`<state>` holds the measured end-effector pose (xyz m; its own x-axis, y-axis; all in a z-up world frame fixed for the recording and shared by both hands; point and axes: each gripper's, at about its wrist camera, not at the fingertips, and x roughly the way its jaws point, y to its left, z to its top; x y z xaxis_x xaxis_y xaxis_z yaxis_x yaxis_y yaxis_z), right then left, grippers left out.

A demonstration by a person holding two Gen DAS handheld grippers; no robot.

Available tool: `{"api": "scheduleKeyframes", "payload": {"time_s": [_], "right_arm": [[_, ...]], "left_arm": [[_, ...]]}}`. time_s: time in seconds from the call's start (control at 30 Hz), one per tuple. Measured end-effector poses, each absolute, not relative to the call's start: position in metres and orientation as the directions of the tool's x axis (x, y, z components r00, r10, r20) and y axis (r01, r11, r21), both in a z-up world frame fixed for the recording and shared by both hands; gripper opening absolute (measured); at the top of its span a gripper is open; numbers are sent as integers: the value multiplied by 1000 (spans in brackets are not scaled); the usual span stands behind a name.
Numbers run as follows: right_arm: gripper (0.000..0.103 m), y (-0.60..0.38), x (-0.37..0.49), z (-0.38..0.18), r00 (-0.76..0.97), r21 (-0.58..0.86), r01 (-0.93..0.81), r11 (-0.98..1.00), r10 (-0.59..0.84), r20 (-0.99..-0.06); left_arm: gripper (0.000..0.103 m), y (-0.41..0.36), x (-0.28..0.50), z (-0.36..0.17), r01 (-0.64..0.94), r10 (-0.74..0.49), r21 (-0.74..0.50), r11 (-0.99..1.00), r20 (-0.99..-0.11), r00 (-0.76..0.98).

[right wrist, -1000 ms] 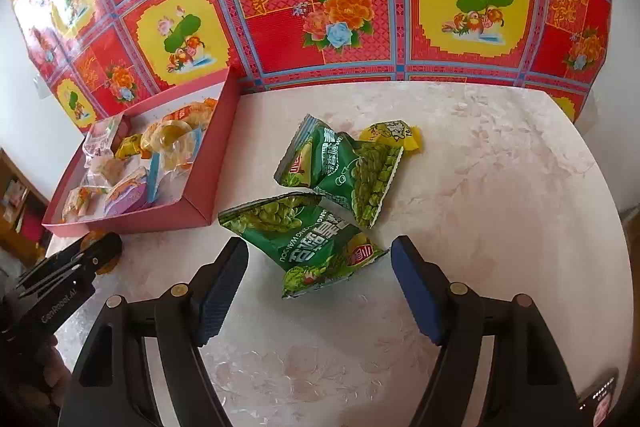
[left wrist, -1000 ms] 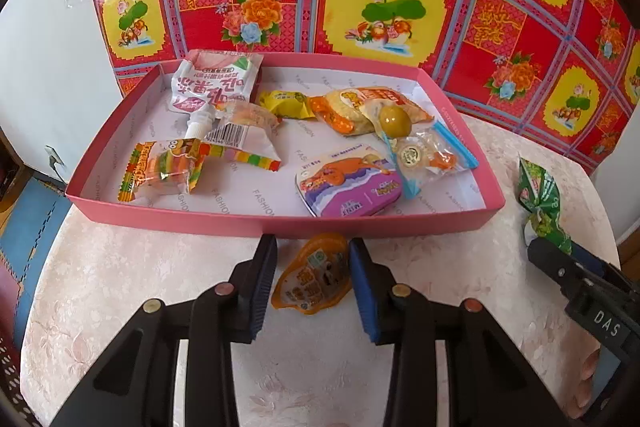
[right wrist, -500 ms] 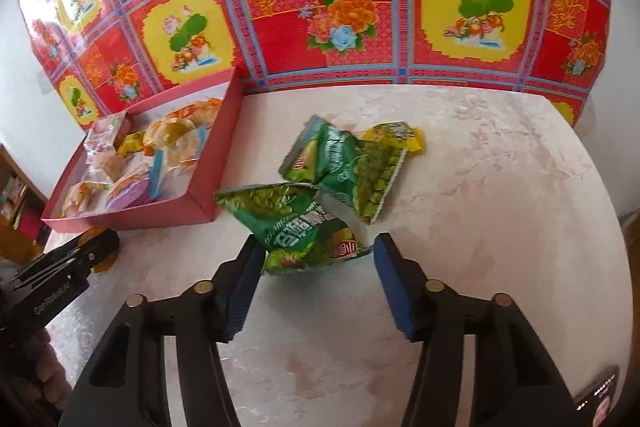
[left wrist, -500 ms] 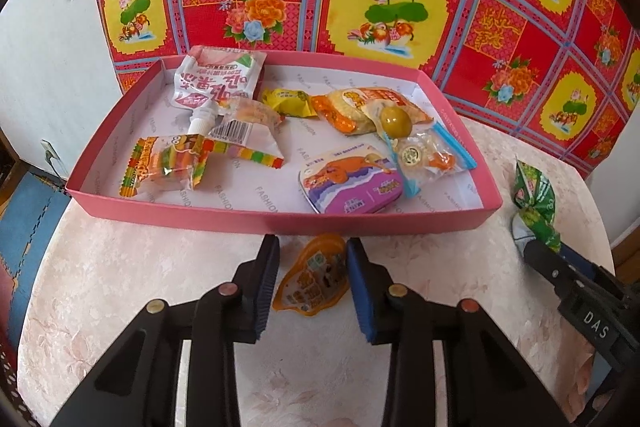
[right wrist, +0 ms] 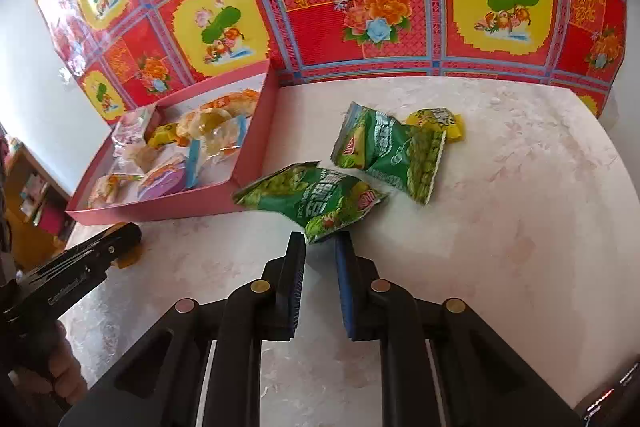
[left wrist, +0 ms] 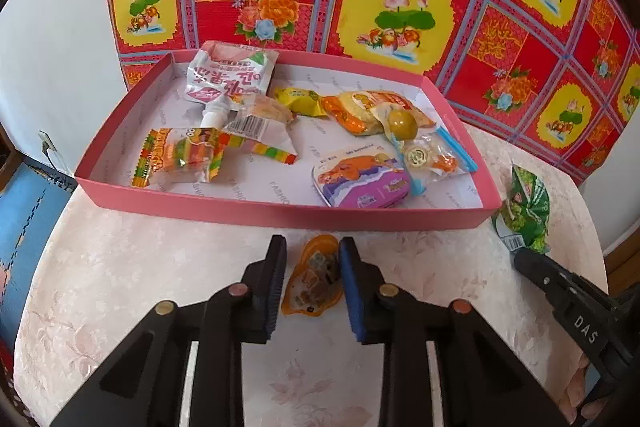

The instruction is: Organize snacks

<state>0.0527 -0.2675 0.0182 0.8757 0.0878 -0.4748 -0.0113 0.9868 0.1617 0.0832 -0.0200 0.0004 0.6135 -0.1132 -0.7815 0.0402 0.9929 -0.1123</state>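
Right hand-held gripper (right wrist: 320, 243): bottom centre of the frame, its jaws closing on the near corner of a green snack packet (right wrist: 316, 197), which sits between the blue pads.
Second green packet (right wrist: 390, 153): just above and right of the first, lying flat on the tabletop (right wrist: 520, 227).
Yellow packet (right wrist: 440, 121): touching the second green packet's upper right edge.
Pink tray (right wrist: 256, 143): left of centre, holding several mixed snacks, its near right corner just beside the gripped packet.
Left hand-held gripper (right wrist: 120, 239): lower left, its black tip over a small orange item near the tray's front wall.
Backdrop: red and yellow floral sheet across the top.
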Motion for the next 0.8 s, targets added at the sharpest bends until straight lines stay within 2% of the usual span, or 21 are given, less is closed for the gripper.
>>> {"api": "scheduleKeyframes", "payload": {"time_s": [0.17, 0.23, 0.3, 0.33, 0.4, 0.47, 0.8], "right_arm": [[18, -273, 46, 20, 880, 195, -32, 980, 120, -460], [26, -275, 43, 21, 883, 196, -38, 980, 124, -453], [42, -277, 41, 22, 889, 196, -31, 980, 116, -442], [45, -279, 41, 22, 892, 197, -29, 980, 114, -438], [59, -281, 43, 24, 893, 200, -23, 980, 110, -436], [64, -282, 46, 26, 897, 200, -26, 979, 111, -429], [65, -268, 76, 31, 883, 137, -16, 990, 78, -463]], "left_arm": [[28, -17, 82, 0, 37, -119, -123, 992, -780, 615], [28, -16, 81, 0, 36, -123, -127, 991, -778, 616], [28, -17, 81, 0, 37, -125, -130, 991, -777, 617], [28, -17, 81, 0, 37, -126, -131, 991, -777, 617], [28, -16, 82, 0, 39, -129, -133, 990, -776, 617], [28, -17, 81, 0, 41, -130, -134, 990, -775, 618], [29, -14, 80, 0, 71, -158, -146, 987, -766, 623]]}}
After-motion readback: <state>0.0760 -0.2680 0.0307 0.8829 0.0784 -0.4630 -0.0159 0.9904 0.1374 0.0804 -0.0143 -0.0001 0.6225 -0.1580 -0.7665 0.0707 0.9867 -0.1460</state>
